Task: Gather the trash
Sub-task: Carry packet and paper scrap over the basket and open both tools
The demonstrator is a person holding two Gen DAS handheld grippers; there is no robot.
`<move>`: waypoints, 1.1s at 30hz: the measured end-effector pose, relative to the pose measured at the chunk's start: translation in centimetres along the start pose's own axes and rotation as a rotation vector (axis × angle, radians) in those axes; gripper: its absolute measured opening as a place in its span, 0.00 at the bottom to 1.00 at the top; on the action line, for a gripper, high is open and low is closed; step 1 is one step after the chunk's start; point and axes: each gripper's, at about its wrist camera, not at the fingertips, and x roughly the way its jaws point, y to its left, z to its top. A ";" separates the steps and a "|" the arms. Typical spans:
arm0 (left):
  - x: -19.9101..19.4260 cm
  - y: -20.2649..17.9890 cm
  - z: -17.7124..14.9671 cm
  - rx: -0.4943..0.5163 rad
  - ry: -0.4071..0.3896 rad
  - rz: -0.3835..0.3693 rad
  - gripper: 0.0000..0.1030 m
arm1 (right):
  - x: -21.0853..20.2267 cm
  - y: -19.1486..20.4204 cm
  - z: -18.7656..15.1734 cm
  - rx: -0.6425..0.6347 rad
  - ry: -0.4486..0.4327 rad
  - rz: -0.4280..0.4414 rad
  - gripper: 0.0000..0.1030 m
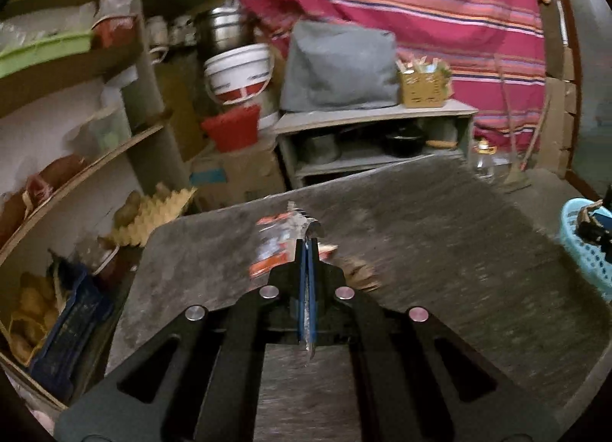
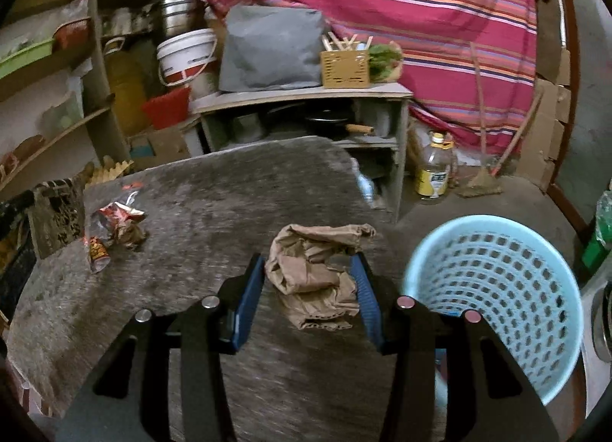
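Left wrist view: at nine o'clock stand the curved wooden shelves (image 1: 76, 159) with a yellow egg tray (image 1: 153, 216) at their foot. The grey, worn tabletop (image 1: 440, 235) fills the middle. At the centre, the left gripper (image 1: 308, 247) is clenched, its blue pads pressed flat together on a shiny orange-and-silver foil snack wrapper (image 1: 279, 243); the foil sticks out beyond the tips toward twelve o'clock and a sliver pokes out behind the pads toward six. A crumpled brown scrap (image 1: 359, 273) lies just beside the gripper at about two o'clock of the tips. At three o'clock, the light blue perforated plastic basket (image 1: 585, 250) shows at the edge.

Right wrist view: at nine o'clock, a red-and-silver crumpled foil wrapper (image 2: 114, 220) lies on the tabletop (image 2: 214, 189), touching a small brown paper wad (image 2: 132, 237); whether this is the foil the left gripper holds, I cannot tell. In the middle, the right gripper (image 2: 310, 289) grasps a crumpled brown paper bag (image 2: 310, 266) between its half-spread blue pads; both pads touch the paper. At four o'clock, the blue basket (image 2: 535, 235) stands beside the table. At one o'clock, a clear plastic bottle with a yellow label (image 2: 434, 170) stands on the floor. A red striped cloth (image 2: 401, 2) hangs across twelve o'clock.
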 end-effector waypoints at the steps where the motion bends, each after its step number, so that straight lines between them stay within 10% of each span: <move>1: -0.1 -0.9 0.3 0.006 -0.004 -0.011 0.00 | -0.3 -0.7 0.0 0.003 -0.002 -0.008 0.46; 18: -3.0 -24.2 2.9 0.180 -0.068 -0.321 0.00 | -5.7 -16.6 -0.5 0.082 0.023 -0.186 0.46; 33: -3.6 -36.7 3.6 0.258 -0.066 -0.511 0.00 | -5.3 -22.7 -2.2 0.148 0.064 -0.232 0.46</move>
